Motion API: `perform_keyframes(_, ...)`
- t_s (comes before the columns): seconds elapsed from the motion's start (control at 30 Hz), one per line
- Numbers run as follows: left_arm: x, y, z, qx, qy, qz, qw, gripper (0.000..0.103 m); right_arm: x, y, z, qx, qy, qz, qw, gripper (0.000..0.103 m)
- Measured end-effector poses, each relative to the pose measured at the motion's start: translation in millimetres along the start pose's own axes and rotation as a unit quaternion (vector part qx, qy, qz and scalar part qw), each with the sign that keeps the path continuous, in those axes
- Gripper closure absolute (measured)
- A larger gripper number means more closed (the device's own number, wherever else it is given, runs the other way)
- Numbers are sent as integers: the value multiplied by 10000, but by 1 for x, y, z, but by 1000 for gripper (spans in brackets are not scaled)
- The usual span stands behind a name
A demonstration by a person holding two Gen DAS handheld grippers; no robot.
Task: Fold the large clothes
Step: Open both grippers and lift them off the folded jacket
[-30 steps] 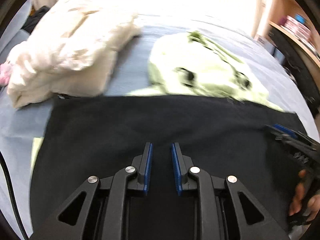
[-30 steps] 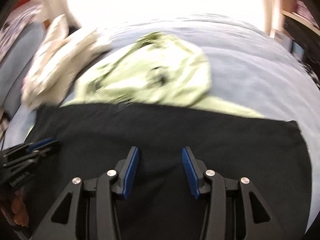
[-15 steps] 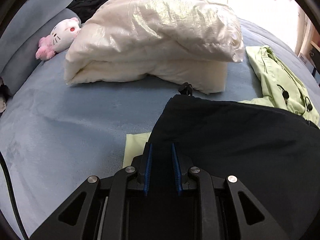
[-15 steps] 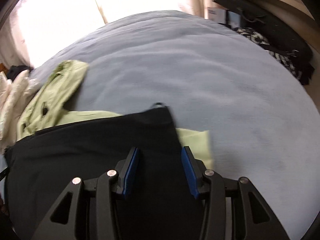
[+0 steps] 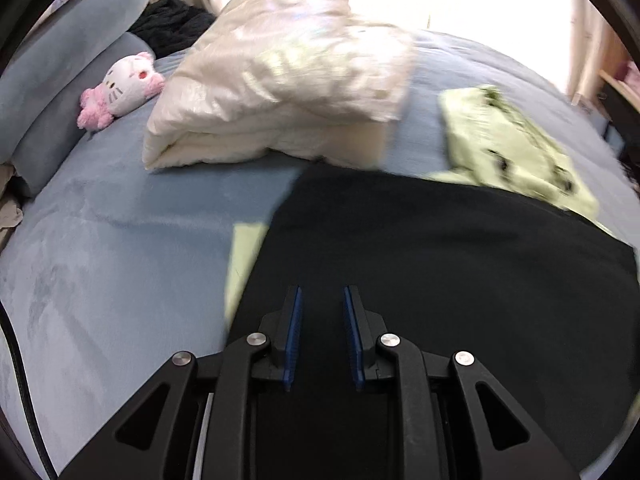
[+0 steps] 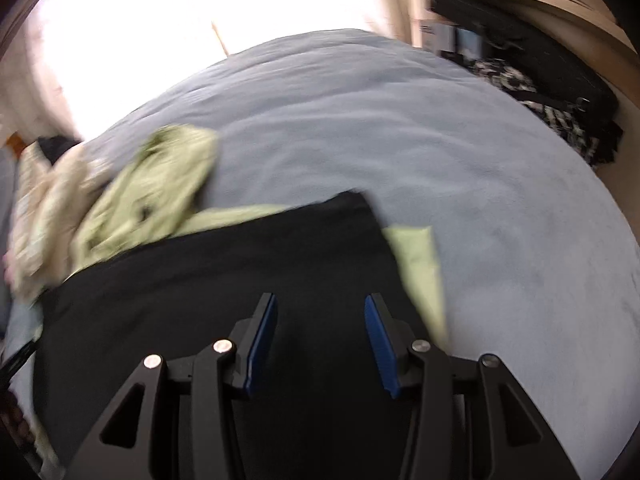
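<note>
The black garment lies spread across the lower frame on the bed, over a pale green piece; folding looks barely begun. The left hand-held gripper and right hand-held gripper both gape, empty.

bed | black garment | green jacket | cream duvet | plush toy
</note>
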State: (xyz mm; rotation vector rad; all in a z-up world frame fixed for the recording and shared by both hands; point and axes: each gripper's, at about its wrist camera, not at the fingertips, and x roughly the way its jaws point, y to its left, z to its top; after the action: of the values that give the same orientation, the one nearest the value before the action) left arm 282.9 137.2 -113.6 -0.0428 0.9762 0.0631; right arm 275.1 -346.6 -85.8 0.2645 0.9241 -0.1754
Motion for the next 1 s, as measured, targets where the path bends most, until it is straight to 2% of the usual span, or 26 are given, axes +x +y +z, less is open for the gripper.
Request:
perform_keyframes(0.17, -33, -27, -50, 334, 184, -241, 9990, 84, -25, 39, -47, -472, 481, 647, 9956, 57)
perform_keyframes(0.27, -35, -34, -81, 427, 383, -217, 9981, 83, -27, 51, -75, -702, 801, 744, 9915, 57)
perform_keyframes(0.37, -38, -29, -102, 424, 315, -68, 9986, 83, -30, 48, -95, -872, 856, 529, 9911, 57)
perform_keyframes(0.47, -46, -19, -112, 419, 221, 68, 9989, 81, -35, 25, -102, -727, 804, 163, 9940, 57)
perform_keyframes(0.53, -48, -12, -116, 367, 260, -16, 9990, 81, -38, 5, -104, -526, 753, 18, 9958, 57)
perform_keyframes(0.63, -48, -4, -115, 308, 327, -46, 9990, 81, -46, -16, -107, -260, 746, 49, 9969, 58)
perform_keyframes(0.73, -47, -3, -116, 277, 356, -39, 9990, 81, -49, -21, -113, -261, 790, -297, 9961, 57)
perform_keyframes(1.0, -47, -5, -120, 332, 231, 8, 9992, 81, -48, -24, -118, -96, 821, -285, 9962, 57)
